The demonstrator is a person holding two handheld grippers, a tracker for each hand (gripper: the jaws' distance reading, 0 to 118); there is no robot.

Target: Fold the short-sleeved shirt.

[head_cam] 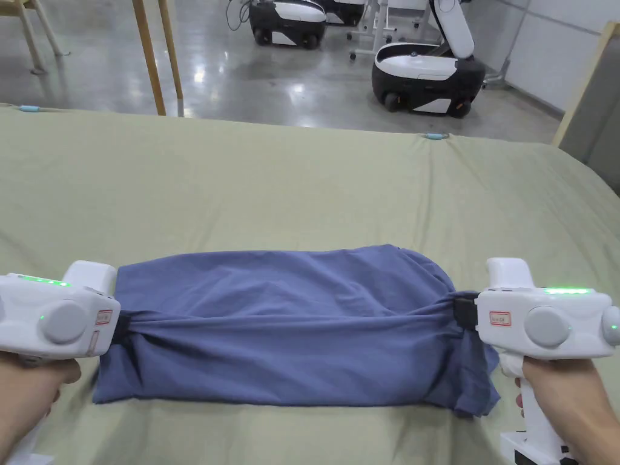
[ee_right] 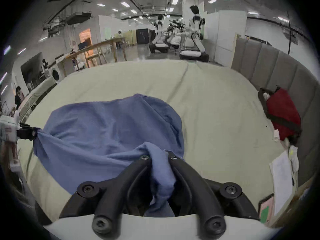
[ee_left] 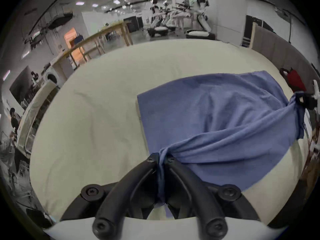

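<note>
A blue short-sleeved shirt (head_cam: 290, 327) lies stretched sideways across the pale green table (head_cam: 303, 175), bunched at both ends. My left gripper (head_cam: 118, 326) is shut on the shirt's left end, and in the left gripper view the cloth (ee_left: 216, 122) runs between its black jaws at the left gripper (ee_left: 161, 159). At the opposite end my right gripper (head_cam: 461, 310) is shut on gathered fabric. The right gripper view shows a thick fold of the shirt (ee_right: 107, 133) pinched in the right gripper (ee_right: 158, 157). The cloth between the two is pulled taut into a ridge.
A red bag (ee_right: 284, 115) and a white paper (ee_right: 282, 178) sit at the table's right side by a grey padded panel (ee_right: 270, 62). Beyond the far edge stand wheeled robot bases (head_cam: 427, 75) and wooden table legs (head_cam: 157, 54) on a shiny floor.
</note>
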